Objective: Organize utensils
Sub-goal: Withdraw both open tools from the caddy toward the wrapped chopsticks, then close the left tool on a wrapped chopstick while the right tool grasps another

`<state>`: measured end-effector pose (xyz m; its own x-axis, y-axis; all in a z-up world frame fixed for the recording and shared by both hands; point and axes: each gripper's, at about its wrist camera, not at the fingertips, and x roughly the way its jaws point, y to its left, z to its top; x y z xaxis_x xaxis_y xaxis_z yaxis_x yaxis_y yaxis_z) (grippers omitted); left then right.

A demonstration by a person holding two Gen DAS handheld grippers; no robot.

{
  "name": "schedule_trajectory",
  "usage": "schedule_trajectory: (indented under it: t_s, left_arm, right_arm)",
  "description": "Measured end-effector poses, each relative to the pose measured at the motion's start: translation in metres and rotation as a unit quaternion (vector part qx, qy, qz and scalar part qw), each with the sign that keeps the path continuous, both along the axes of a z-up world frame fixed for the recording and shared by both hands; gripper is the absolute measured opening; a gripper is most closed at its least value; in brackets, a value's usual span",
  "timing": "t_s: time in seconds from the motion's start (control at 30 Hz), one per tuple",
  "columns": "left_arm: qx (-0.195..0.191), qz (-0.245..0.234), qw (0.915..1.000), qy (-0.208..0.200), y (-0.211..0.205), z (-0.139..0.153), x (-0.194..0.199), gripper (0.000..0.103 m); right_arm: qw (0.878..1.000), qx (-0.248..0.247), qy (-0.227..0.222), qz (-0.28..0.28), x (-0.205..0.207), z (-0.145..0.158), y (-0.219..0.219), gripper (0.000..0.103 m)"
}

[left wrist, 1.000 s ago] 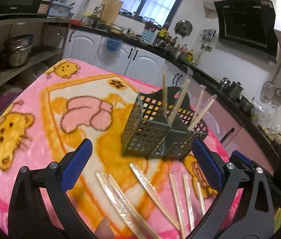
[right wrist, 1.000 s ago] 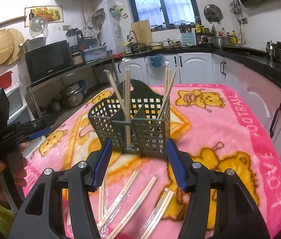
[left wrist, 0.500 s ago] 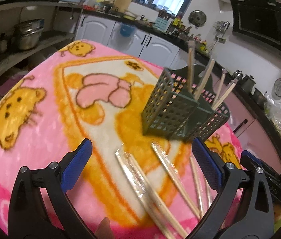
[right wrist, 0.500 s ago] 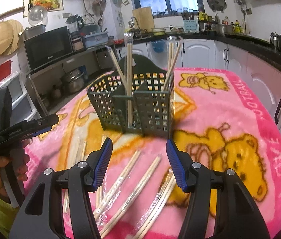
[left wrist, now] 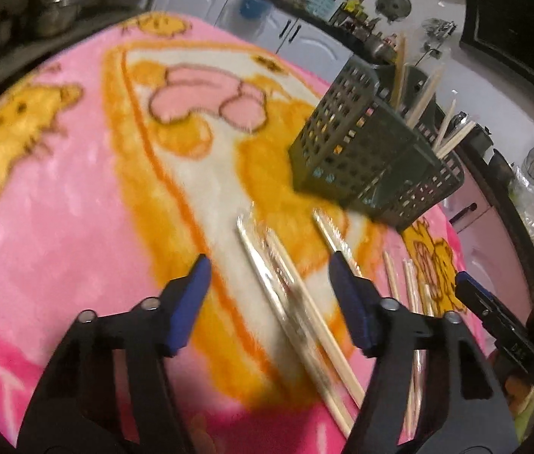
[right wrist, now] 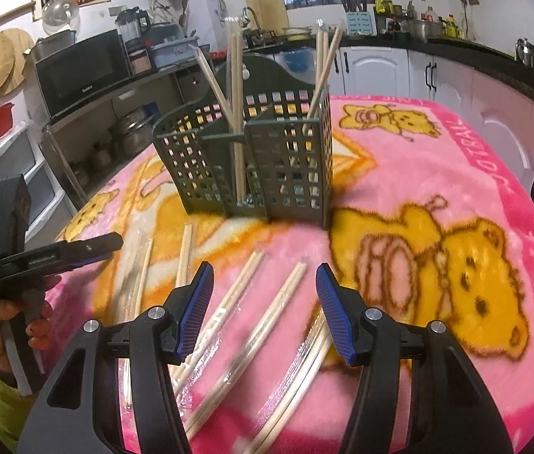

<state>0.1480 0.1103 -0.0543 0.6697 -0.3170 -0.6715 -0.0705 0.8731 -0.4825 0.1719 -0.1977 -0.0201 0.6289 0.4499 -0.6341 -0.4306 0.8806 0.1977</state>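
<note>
Left tongs just narrowing, nothing pinched, straddling wrapped chopsticks. Right tongs spread, empty. Advice: centre one pair, pinch mid-length, then basket.

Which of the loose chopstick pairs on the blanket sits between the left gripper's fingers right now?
The long wrapped pair, running diagonally between the left gripper; its neighbours lie right of the right-hand finger.

Right gripper jaws apart over wrapped chopsticks; green caddy at 12 o'clock, pink blanket beneath.
</note>
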Motion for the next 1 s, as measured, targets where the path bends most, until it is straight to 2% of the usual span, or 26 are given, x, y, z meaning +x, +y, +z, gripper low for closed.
schedule_trajectory:
  t_s: [0.13, 0.43, 0.5, 0.53, 0.73, 1.0]
  left_arm:
    - [-0.019, 0.008, 0.9997, 0.012, 0.007, -0.006, 0.005, 0.034]
    - [-0.055, 0.013, 0.9979, 0.03, 0.015, -0.009, 0.035, 0.033]
    - [-0.06, 0.013, 0.9976, 0.032, 0.016, -0.01, 0.041, 0.03]
    - [-0.063, 0.015, 0.9973, 0.034, 0.016, -0.011, 0.043, 0.026]
    - [-0.064, 0.017, 0.997, 0.04, 0.018, -0.014, 0.053, 0.02]
    - [-0.07, 0.023, 0.9964, 0.041, 0.02, -0.016, 0.058, 0.019]
  right_arm:
    - [1.0, -0.001, 0.002, 0.001, 0.002, -0.002, 0.0, 0.054]
    - [1.0, -0.012, 0.019, -0.004, 0.011, -0.008, 0.001, 0.051]
    - [0.999, -0.013, 0.03, -0.006, 0.017, -0.011, 0.001, 0.049]
    - [0.999, -0.013, 0.034, -0.005, 0.019, -0.012, 0.002, 0.047]
    - [0.998, -0.013, 0.069, 0.003, 0.039, -0.021, 0.01, 0.04]
    - [0.992, -0.012, 0.126, -0.011, 0.068, -0.037, 0.01, 0.039]
